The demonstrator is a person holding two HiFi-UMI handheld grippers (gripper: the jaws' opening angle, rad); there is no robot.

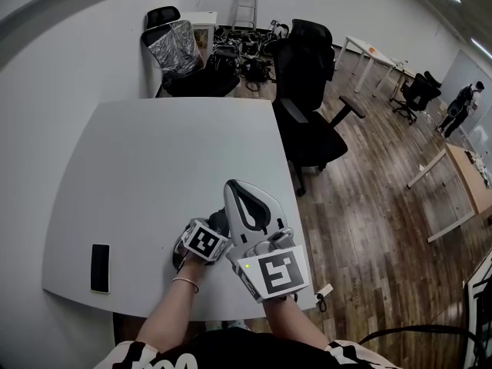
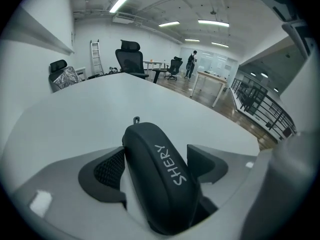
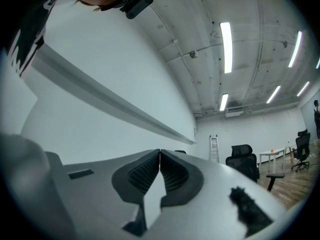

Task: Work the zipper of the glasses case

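the black glasses case (image 2: 160,179), lettered "shery" in white, sits at the near edge of the white bench (image 2: 100,109) between the open left tongs (image 2: 156,156). the right tongs (image 3: 160,156), above that edge, are closed and empty.

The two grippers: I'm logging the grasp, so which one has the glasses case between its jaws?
The left gripper: the black glasses case lies between its spread jaws. The right gripper has its jaws shut together, nothing between them.

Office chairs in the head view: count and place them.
3. A black chair beside the table's right edge, a foil-wrapped chair past its far edge, a distant chair by the desks at right. Others may hide in the clutter.
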